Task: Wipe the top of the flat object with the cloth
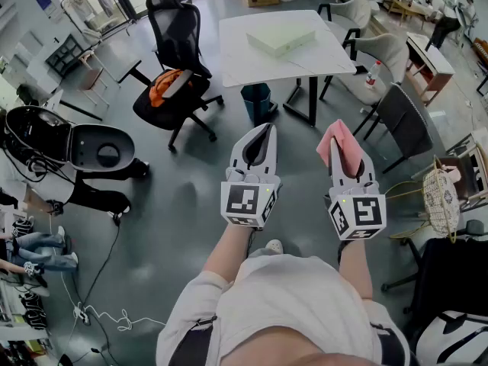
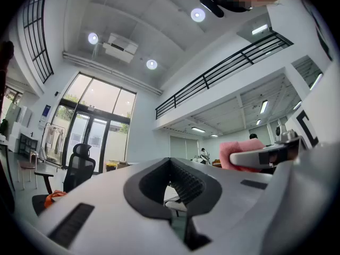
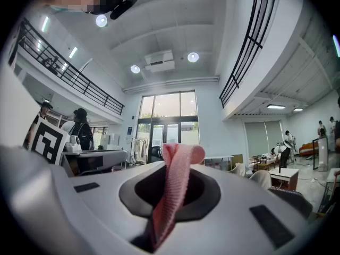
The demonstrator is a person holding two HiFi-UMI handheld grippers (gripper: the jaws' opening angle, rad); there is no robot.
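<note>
Head view: both claws were held up side by side above the grey floor [image 1: 175,204], well short of the white surface [image 1: 313,59]. The left claw [image 1: 268,129] had its 2 jaws drawn together at the tips, with nothing between them. The right claw [image 1: 345,149] was clamped on the pink cloth [image 1: 337,139], which stuck out past its tips in a folded bunch. The flat object [image 1: 280,40], a pale green slab, lay on the surface, well apart from both claws and from the cloth. A black office chair [image 1: 177,67] with something orange on its seat stood to the left of the surface.

Left gripper view: the left claw [image 2: 170,161] pointed out over the room, its jaws closed tip to tip around an empty dark hollow. At the right edge the right claw [image 2: 265,155] showed from the side, with the cloth [image 2: 235,147] bunched at its end.

Right gripper view: the right claw [image 3: 177,166] gripped the cloth [image 3: 173,195], a ribbed pink strip that ran up between the jaws and curled over above their tips. The left claw's marker cube [image 3: 45,140] showed at the left edge. 2 people [image 3: 79,132] stood behind it, far back.
</note>
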